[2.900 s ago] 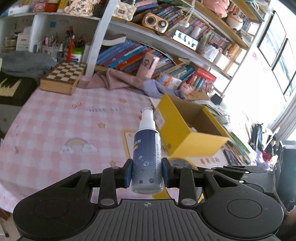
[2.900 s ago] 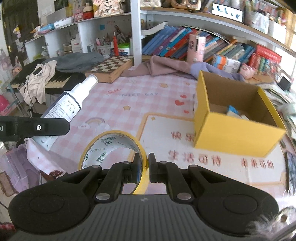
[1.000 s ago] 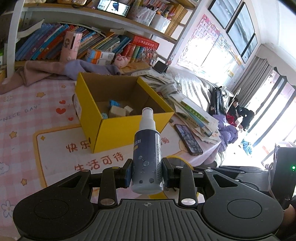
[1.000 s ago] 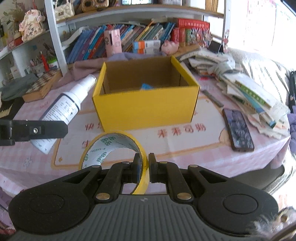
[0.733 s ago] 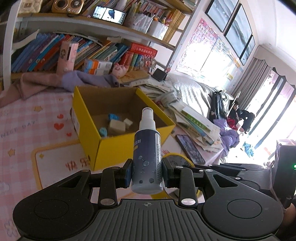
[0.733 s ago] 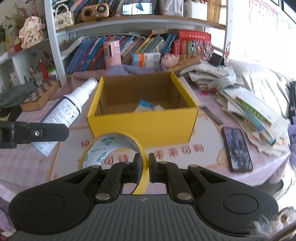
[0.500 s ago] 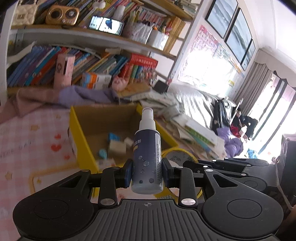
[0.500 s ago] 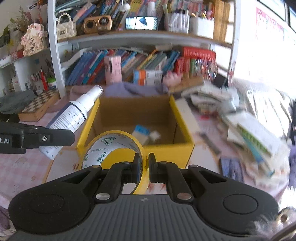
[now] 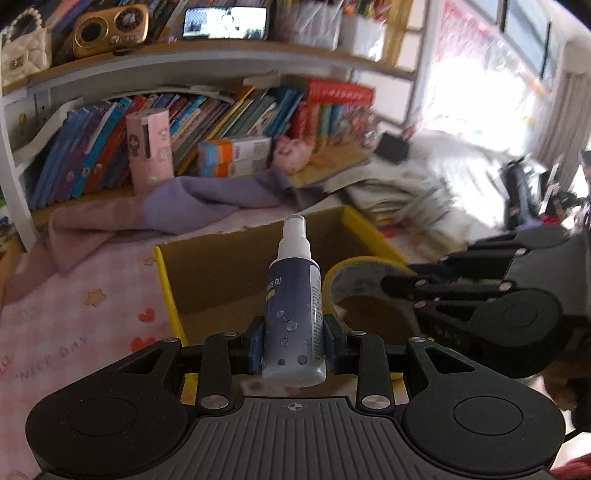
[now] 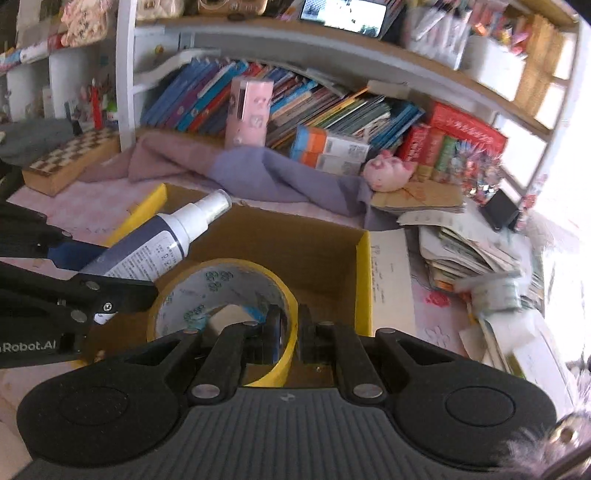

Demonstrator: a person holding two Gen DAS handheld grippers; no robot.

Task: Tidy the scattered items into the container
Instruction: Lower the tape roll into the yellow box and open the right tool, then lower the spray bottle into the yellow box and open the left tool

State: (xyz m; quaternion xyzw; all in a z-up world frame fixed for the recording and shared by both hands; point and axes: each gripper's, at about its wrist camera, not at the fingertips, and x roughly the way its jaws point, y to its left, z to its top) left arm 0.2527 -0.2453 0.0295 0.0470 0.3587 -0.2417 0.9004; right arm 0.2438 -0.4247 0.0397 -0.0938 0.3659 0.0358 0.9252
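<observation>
Two grippers, both loaded, both over the open yellow box [image 10: 364, 280]. Left gripper [image 9: 293, 341]: blue pads clamped on the lower body of a spray bottle [image 9: 294, 325], which stands upright between them, white nozzle pointing away toward the box's far wall. Right gripper [image 10: 289, 332]: fingers pinched nearly together on the wall of a yellow tape roll [image 10: 221, 291], one finger inside the ring, one outside; the roll stands on edge.

From the right wrist view the bottle is tilted, nozzle up and to the right, crossing the near-left corner of the box, just beside the tape roll; whether they touch I cannot tell. Through the roll's hole: a pale block [image 10: 229, 317] and something blue, lying on the cardboard floor of the box.

Box sits on a pink checked tablecloth [image 9: 74, 314] with stars and hearts. Just behind it, a rumpled purple cloth [image 10: 266, 173] and a pinkish one to its left. Right of the box, a loose heap of papers [image 10: 461, 240], blurred. A pink plush pig [image 10: 388, 171] lies near the cloth's right end. A chessboard box [image 10: 70, 157] lies at the far left.

Farthest: shelf of leaning books [image 10: 314, 107], a pink carton [image 10: 248, 110] standing upright before them, a small screen [image 9: 225, 22] on the shelf above.
</observation>
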